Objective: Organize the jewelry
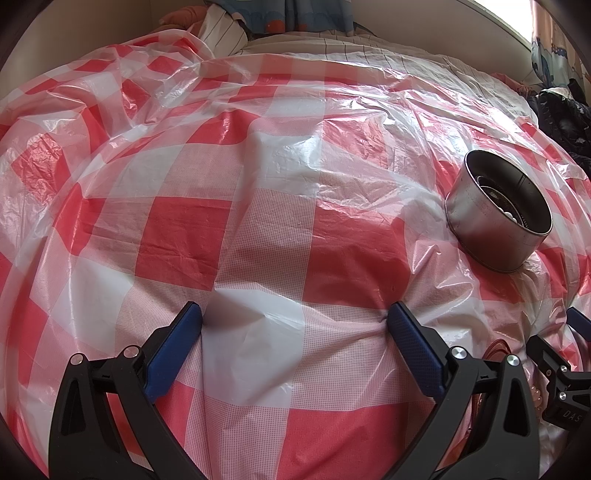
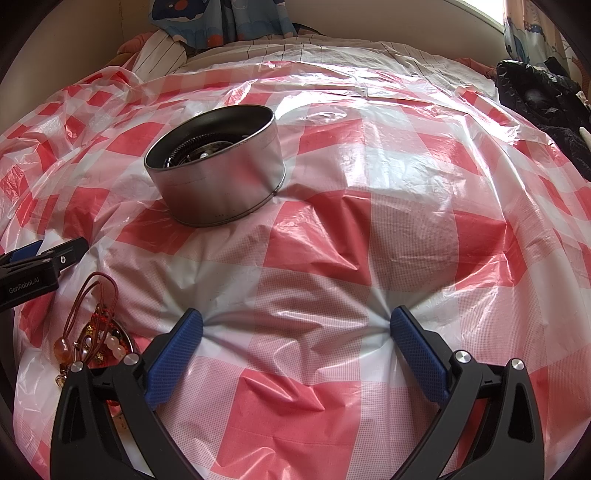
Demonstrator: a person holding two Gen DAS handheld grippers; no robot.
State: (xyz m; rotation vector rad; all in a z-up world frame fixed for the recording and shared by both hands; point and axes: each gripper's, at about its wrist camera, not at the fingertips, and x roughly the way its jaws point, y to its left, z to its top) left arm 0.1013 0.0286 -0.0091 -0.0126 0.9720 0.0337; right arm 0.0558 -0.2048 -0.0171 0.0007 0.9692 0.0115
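A round metal tin [image 1: 498, 214] stands on the red-and-white checked plastic sheet [image 1: 258, 221]; some jewelry lies inside it, with white beads showing. In the right wrist view the tin [image 2: 218, 177] sits at upper left. A pile of jewelry [image 2: 92, 332] with brown cords, an amber bead and white beads lies at lower left of the right wrist view, beside my right gripper's left finger. My left gripper [image 1: 295, 317] is open and empty, tips pressing the sheet. My right gripper [image 2: 295, 323] is open and empty, tips on the sheet. A red cord and pale beads [image 1: 498, 349] show between the grippers.
The sheet covers a soft, bulging bed. Dark clothing [image 2: 546, 96] lies at the far right. A striped pillow [image 2: 159, 55] and blue patterned curtain [image 2: 221, 22] are at the back. The left gripper's body [image 2: 33, 269] shows at the left edge of the right wrist view.
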